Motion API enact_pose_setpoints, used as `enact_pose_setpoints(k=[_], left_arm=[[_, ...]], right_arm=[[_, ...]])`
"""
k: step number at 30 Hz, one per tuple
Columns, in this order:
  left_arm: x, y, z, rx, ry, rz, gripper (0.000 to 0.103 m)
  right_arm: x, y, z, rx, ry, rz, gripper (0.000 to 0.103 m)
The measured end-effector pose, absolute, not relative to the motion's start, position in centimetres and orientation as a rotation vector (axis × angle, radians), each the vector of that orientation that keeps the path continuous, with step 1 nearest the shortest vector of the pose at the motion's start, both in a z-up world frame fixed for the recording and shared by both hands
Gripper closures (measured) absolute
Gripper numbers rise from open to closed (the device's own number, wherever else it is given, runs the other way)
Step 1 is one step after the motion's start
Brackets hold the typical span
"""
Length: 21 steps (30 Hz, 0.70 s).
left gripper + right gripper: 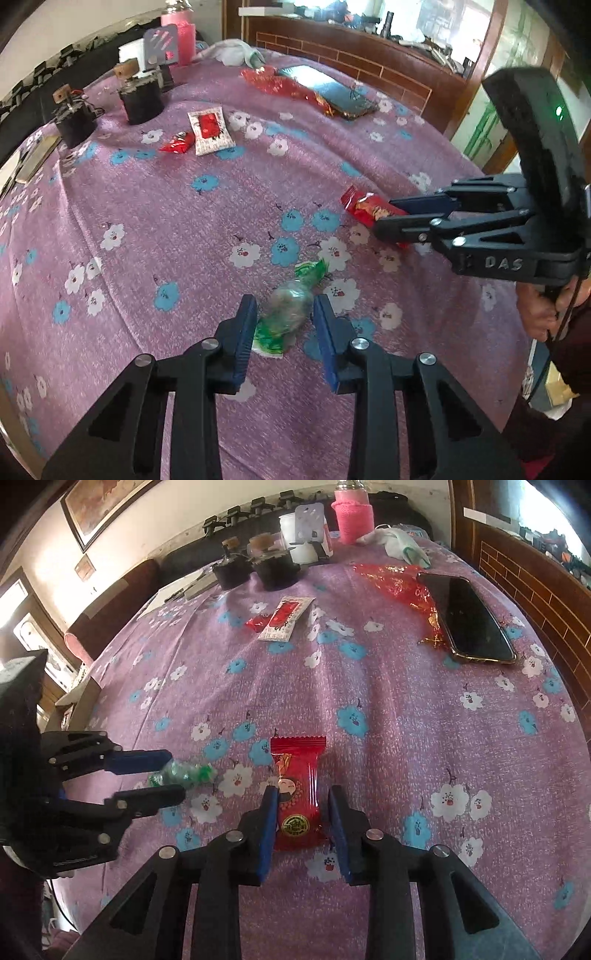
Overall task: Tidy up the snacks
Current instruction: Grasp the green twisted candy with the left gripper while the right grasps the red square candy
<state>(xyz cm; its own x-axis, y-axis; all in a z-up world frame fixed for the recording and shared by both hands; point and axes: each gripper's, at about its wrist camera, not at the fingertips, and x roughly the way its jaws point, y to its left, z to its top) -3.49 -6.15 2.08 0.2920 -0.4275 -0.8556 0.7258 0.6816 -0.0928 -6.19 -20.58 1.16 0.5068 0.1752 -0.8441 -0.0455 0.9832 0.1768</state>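
Four snack packets (298,794), one phone (472,620)

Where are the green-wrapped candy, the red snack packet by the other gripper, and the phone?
green-wrapped candy (291,302): left wrist view, its clear middle.
red snack packet (298,797): right wrist view, centre of wrapper.
phone (474,618): right wrist view, middle of dark screen.

A green-and-clear sweet (291,306) sits between blue pads (245,334); a red packet (298,794) between the other blue pads (269,827), on purple cloth (207,229) with blue and white flowers.
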Motion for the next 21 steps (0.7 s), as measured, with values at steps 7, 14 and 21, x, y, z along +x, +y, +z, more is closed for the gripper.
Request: enact_pose_setpoints(k=[7,14,21], left_arm=[[-3.5,-7.0,1.4,0.353,1.013,-0.766,0.071],[-4.4,-8.7,1.2,0.405,0.972,-0.712,0.062],[-4.5,-6.4,2.2,0.265,1.000,-0.629,0.084]], right_arm=[[-6.5,-20.4,1.2,0.139,1.031,0.136,0.068],[-7.1,-19.9,1.1,0.098,1.008,0.111,0.068],[-7.6,-19.3,1.7,0.079,0.988,0.087,0.077]])
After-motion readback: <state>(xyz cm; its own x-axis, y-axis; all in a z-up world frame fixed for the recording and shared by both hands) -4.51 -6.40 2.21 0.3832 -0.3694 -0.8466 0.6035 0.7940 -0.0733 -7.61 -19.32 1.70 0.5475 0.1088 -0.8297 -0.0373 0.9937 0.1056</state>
